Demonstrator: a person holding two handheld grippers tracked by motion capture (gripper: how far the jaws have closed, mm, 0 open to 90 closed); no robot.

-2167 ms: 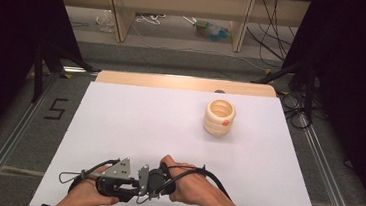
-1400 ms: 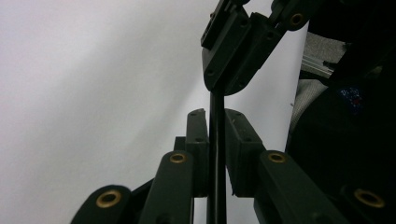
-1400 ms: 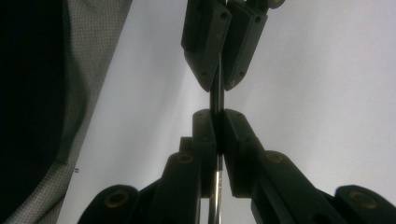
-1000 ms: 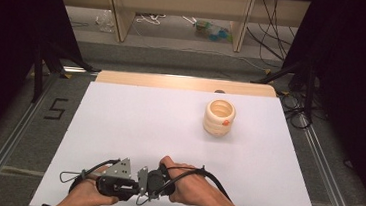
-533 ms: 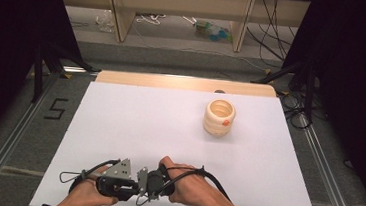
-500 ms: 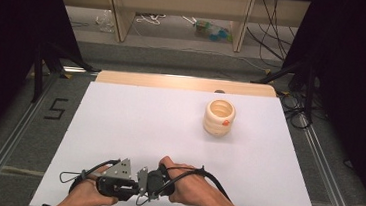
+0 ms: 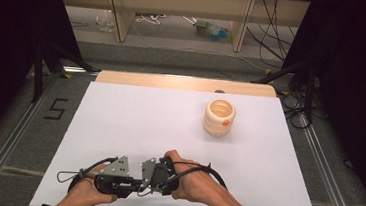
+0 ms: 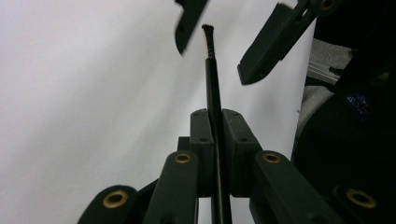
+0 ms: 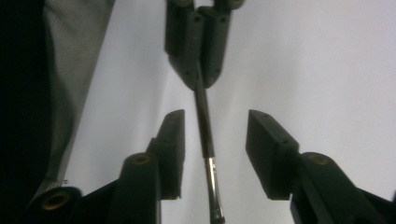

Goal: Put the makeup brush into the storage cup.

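- In the high view I see both claws low in the frame, just left of centre, near the bottom edge of the white table [image 7: 120,112], their tips facing each other.
- My left claw [image 7: 136,183] sits in the left hand [image 7: 85,195]; my right claw [image 7: 144,180] is gripped by the right hand [image 7: 199,184].
- In the left gripper view, the left claw [image 8: 217,126] has its jaws pressed together on a thin black brush [image 8: 214,107], which runs up the middle of the frame from between them.
- The brush's tip end reaches the upper centre of that view, between the two spread jaws of the right claw [image 8: 215,51], which come in from the top edge.
- In the right gripper view, the right claw [image 9: 215,154] has its jaws wide apart, one at lower left and one at lower right of the frame, with clear space on both sides of the brush [image 9: 203,116].
- There the brush's shaft passes between my open jaws without touching either; its metal ferrule and dark tip lie at the bottom centre of the frame.
- At the top centre of the right gripper view, the left claw [image 9: 198,84] is clamped on the far end of the shaft.
- A cream, ribbed holder [image 7: 219,117] stands upright in the right half of the high view, above centre, well apart from both claws.
- It has an open top and a small orange mark on its side.
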